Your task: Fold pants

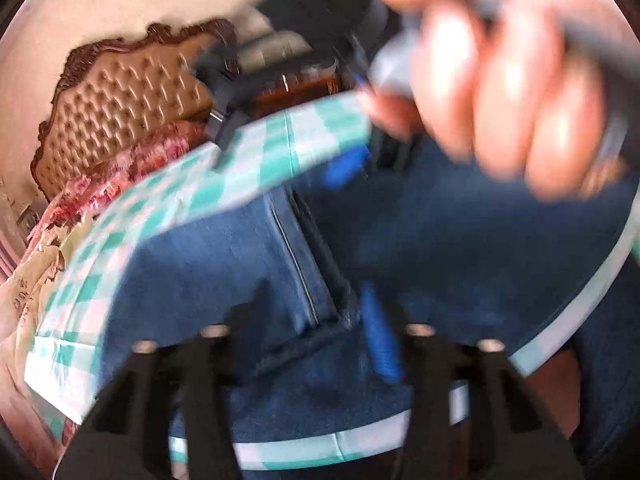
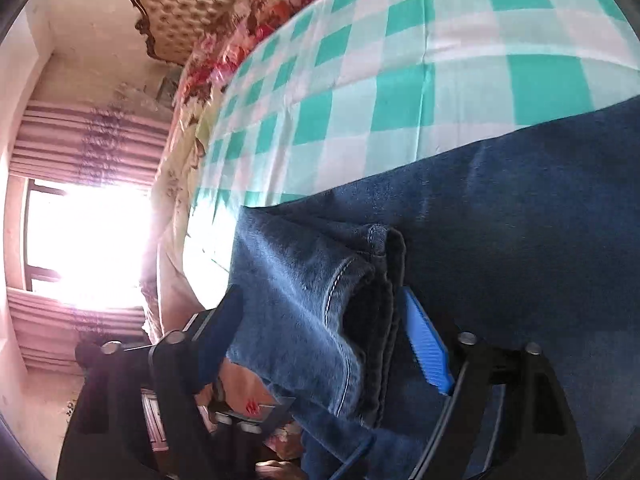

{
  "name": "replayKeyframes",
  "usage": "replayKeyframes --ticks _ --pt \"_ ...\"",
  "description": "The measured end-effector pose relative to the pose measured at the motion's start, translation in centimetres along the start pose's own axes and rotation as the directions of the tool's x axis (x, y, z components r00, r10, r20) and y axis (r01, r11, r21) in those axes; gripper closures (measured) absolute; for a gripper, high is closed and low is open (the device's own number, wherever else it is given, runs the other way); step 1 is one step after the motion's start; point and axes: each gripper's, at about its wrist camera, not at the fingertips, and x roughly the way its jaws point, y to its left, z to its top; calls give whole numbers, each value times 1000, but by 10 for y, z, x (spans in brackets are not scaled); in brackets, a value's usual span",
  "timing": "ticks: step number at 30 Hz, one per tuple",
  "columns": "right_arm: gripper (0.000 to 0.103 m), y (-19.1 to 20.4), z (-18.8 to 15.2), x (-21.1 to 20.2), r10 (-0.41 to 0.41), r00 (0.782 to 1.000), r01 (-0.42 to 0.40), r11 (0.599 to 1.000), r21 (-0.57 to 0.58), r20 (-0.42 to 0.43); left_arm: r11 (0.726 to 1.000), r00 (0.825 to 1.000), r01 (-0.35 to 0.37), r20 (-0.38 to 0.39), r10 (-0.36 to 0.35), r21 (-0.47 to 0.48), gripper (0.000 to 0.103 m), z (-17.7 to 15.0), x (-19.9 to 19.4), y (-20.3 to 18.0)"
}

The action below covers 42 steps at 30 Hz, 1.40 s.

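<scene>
blurred hand (image 1: 516, 92), pants (image 2: 520, 216) cut off by frame edge

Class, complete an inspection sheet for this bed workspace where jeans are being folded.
Surface: green-and-white checked bedsheet, mostly smooth.
Job's things: blue denim jeans lying on the sheet, one end doubled over.
Clutter: red floral blanket at the sheet's far edge.
Grippers: left tool open over the jeans; right tool straddles the doubled end, grip unclear.
Cables: thin black cable on right tool.
Surroundings: tan tufted headboard, bright window, pink curtains.
</scene>
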Motion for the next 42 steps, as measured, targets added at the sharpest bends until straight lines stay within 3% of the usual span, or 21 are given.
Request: replayKeyframes --ticks 2,4,5,7,9,12,15,18,21,24,28,30,31,33,39,41,42 --pt "40 3 3 9 16 1000 -16 1000 0 -22 1000 1000 8 1 -8 -18 69 -4 6 0" --pt "41 9 5 15 20 999 -21 1000 -13 -31 1000 1000 17 0 -17 -15 80 -2 3 0" --pt "42 11 6 15 25 999 -25 1000 -17 -26 1000 1000 24 0 -24 -20 81 -2 2 0" --pt "59 14 7 8 64 998 -63 998 -29 21 999 1000 27 -4 -27 -24 81 -4 4 1" --pt "64 21 7 -8 95 989 -86 993 -85 109 999 1000 23 -5 -23 -22 81 -6 4 0" --pt "66 22 7 -18 35 983 -10 991 -136 179 999 1000 24 -7 -24 -33 81 -6 5 0" --pt "66 9 4 -28 -102 961 134 985 -112 258 999 999 29 -12 -29 -30 80 -4 7 2" --pt "65 -2 -4 -32 -243 929 274 958 -79 278 996 998 58 16 -57 -62 65 -3 0 12" --pt "61 -8 -16 -24 -232 954 253 962 -98 188 999 997 28 68 -25 -43 65 -10 -19 19" --pt "41 -5 -22 -1 -244 965 255 957 -137 94 997 995 -60 83 56 52 65 -23 -30 14" --pt "40 8 -19 12 -245 964 260 949 -178 103 981 994 -102 55 94 166 60 -31 -23 1" --pt "49 15 -15 21 -289 951 306 929 -206 109 976 994 -106 30 102 190 56 -32 -19 -2" --pt "66 19 -15 24 -299 947 317 924 -215 114 973 994 -105 21 103 206 53 -32 -16 -4" --pt "86 23 -15 22 -271 956 290 931 -222 113 965 992 -129 29 126 230 48 -29 -13 -6" --pt "93 21 -12 10 -219 970 237 950 -202 110 943 988 -154 23 154 297 45 -21 1 -11" --pt "93 23 -10 10 -214 971 233 951 -203 110 955 993 -118 5 121 273 56 -19 5 -8" --pt "94 24 -10 9 -215 970 234 950 -205 111 960 996 -87 -8 92 266 69 -19 6 -7"
